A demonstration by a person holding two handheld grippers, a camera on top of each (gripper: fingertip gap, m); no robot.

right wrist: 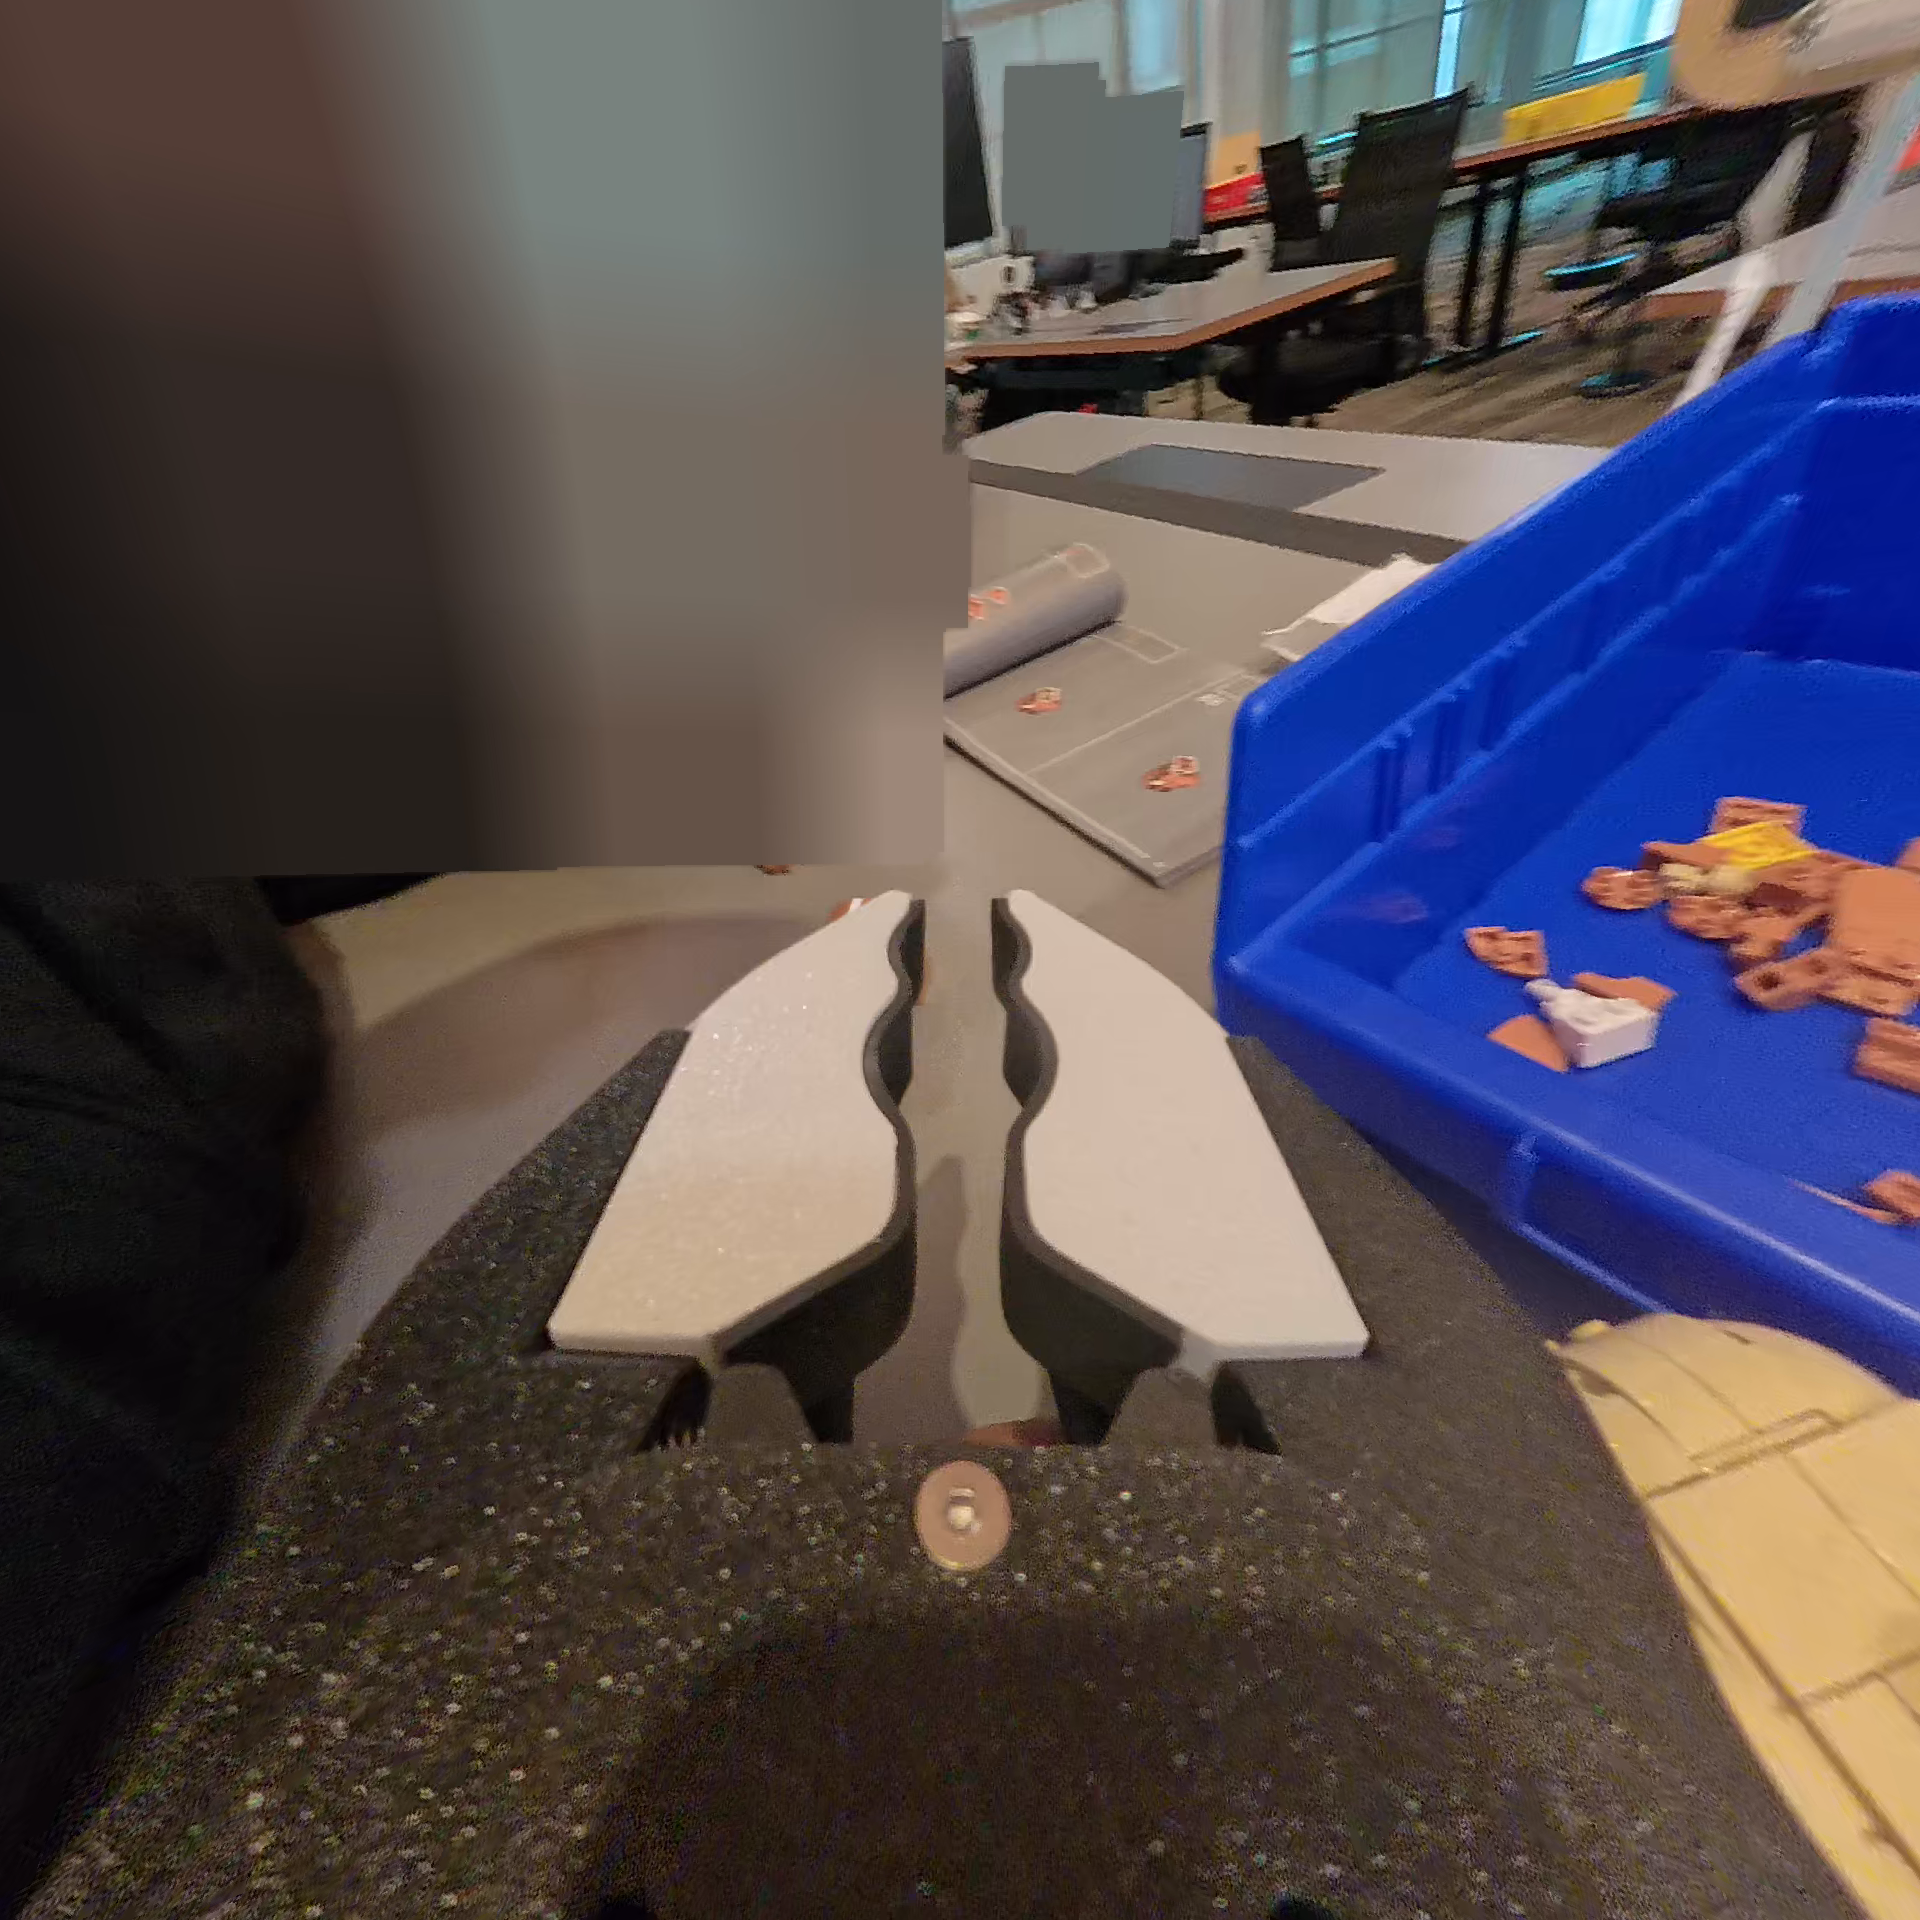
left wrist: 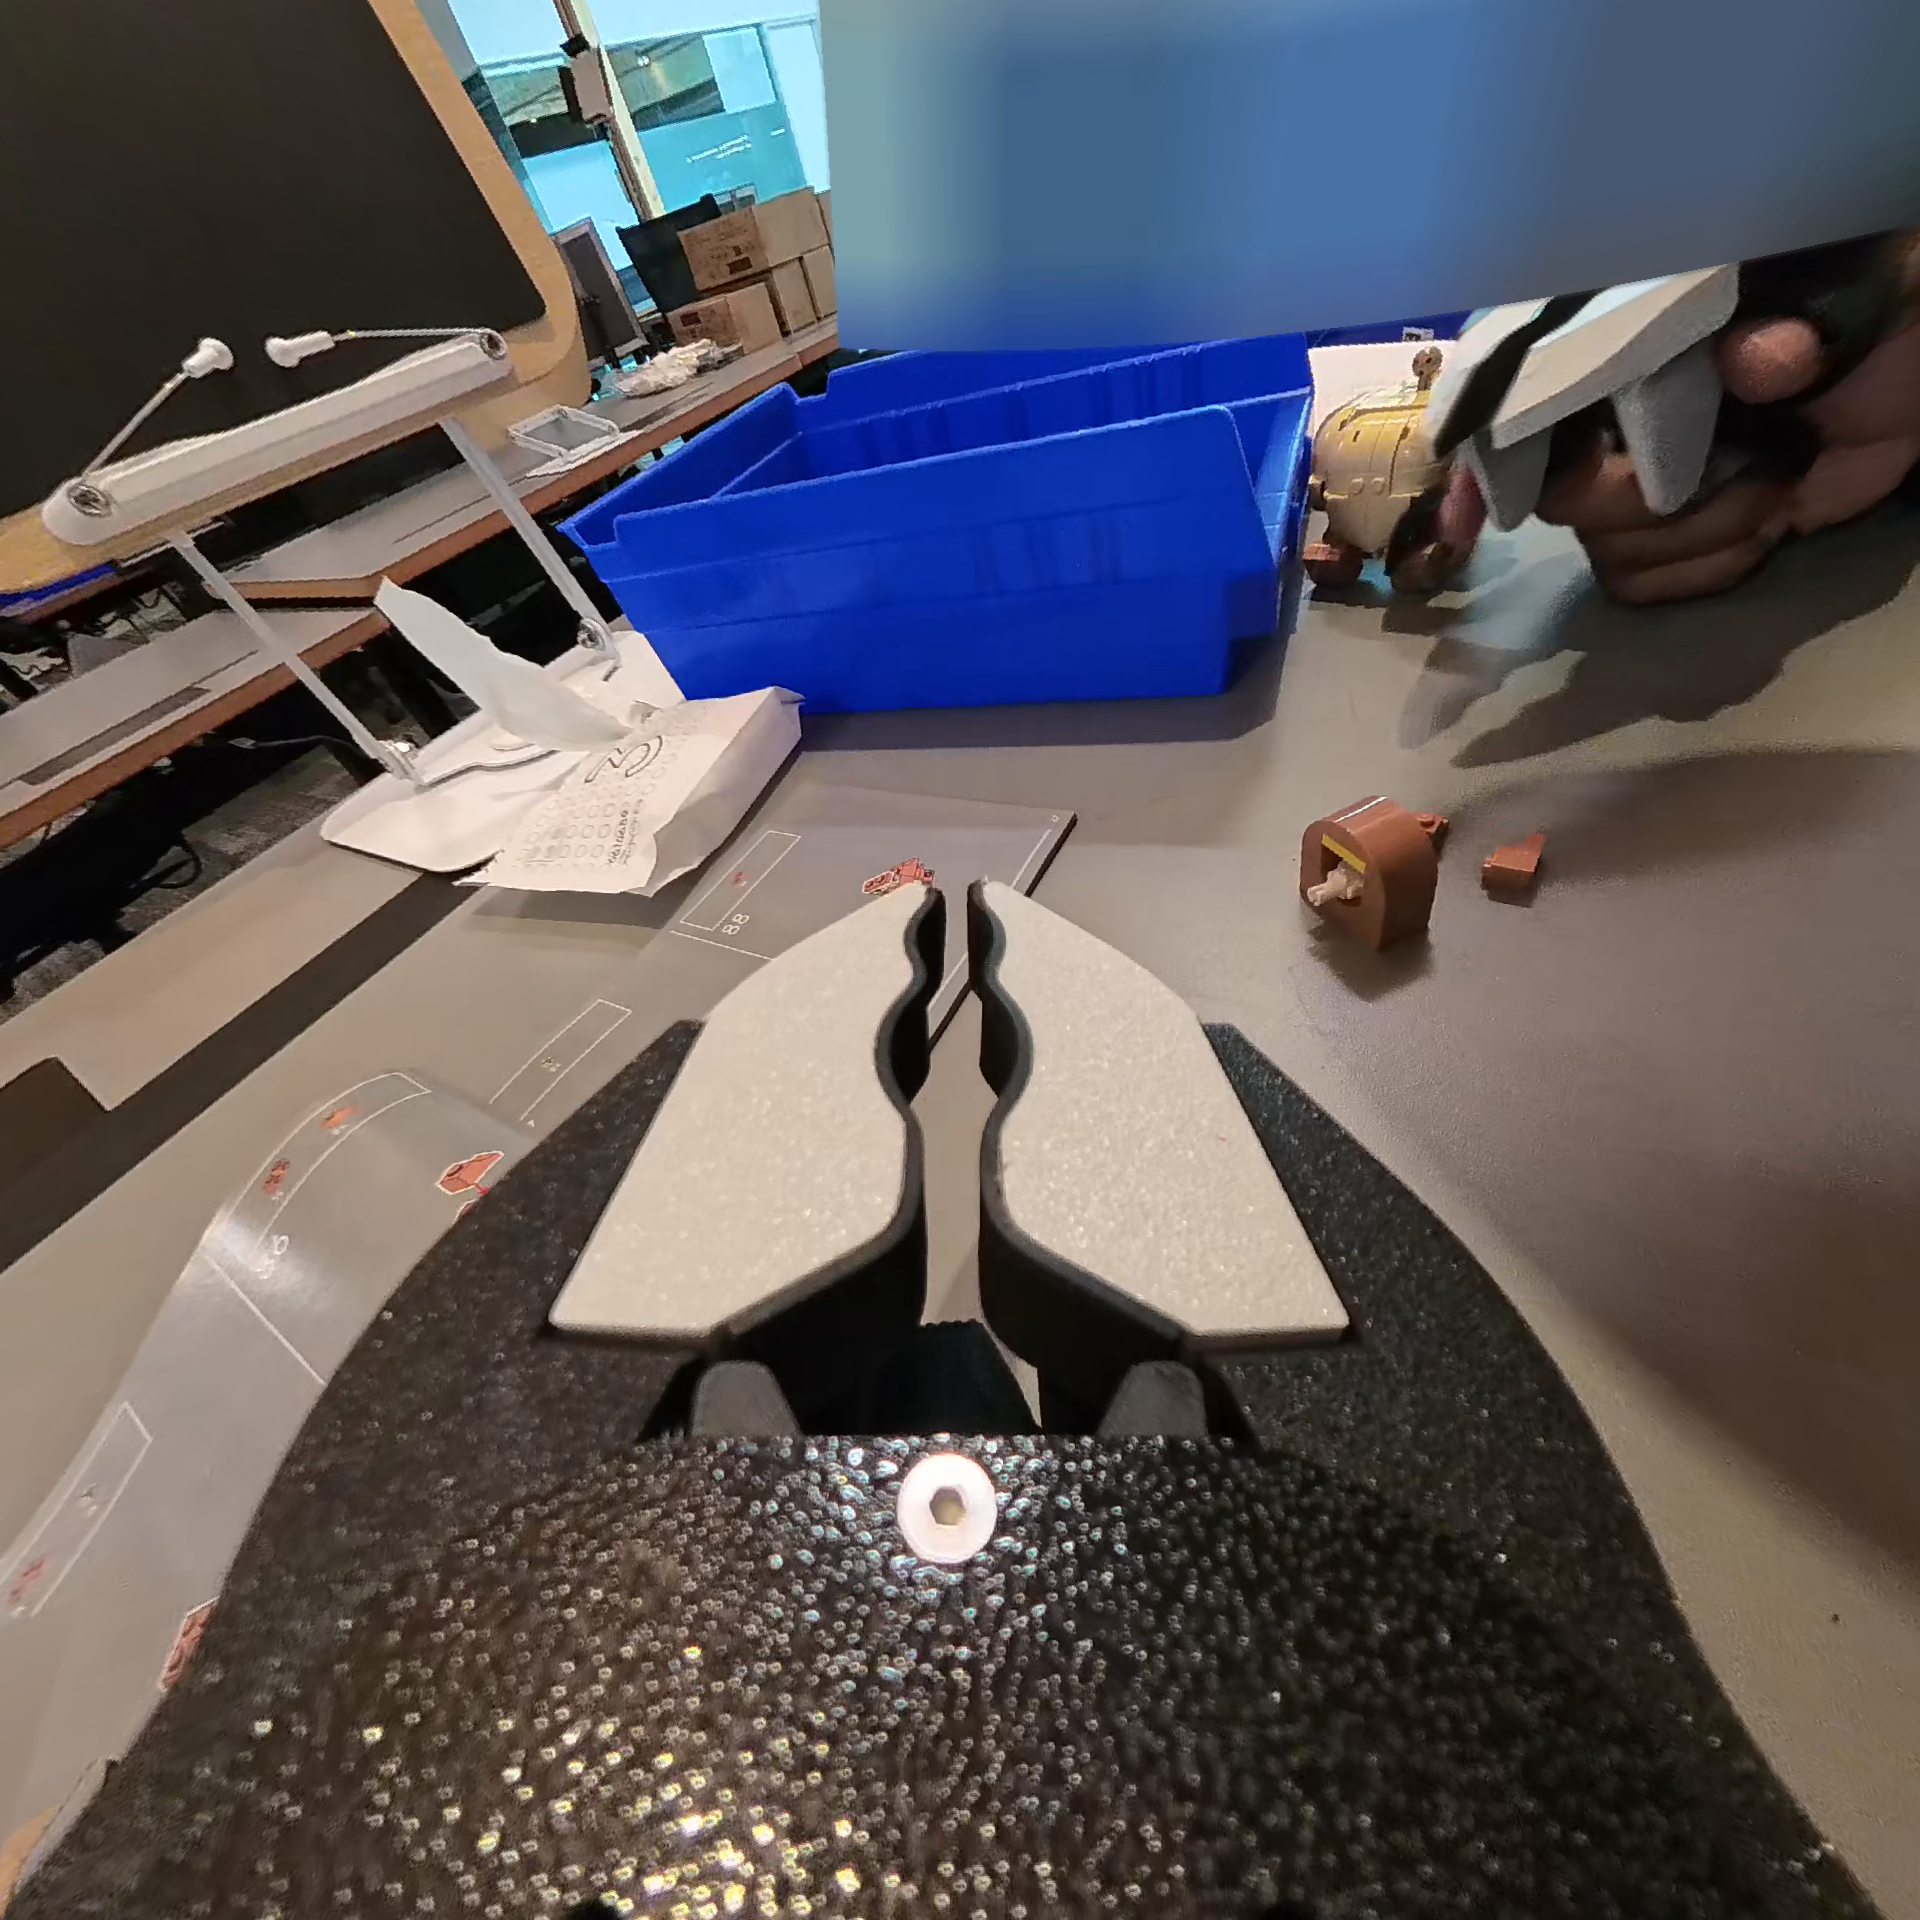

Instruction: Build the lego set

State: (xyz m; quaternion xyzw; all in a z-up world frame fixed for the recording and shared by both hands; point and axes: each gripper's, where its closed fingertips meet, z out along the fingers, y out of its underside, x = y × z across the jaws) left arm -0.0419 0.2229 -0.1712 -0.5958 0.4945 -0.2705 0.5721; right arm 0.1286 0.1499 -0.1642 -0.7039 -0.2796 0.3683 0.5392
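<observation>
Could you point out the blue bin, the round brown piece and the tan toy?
Blue bin (left wrist: 935, 634): left wrist view, front wall.
Round brown piece (left wrist: 1387, 868): left wrist view, curved side.
Tan toy (left wrist: 1366, 468): left wrist view, rounded body.

A blue bin (right wrist: 1351, 790) holds reddish-brown bricks (right wrist: 1766, 914); the tan model (left wrist: 1371, 478) and grey table (left wrist: 1558, 1143) are plain.

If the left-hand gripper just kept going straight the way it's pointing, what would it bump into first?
Probably the flat grey printed sheet on the table just past the left gripper, whose narrowly parted fingers hold nothing. Beyond it stands the blue bin. Depth is uncertain.
</observation>
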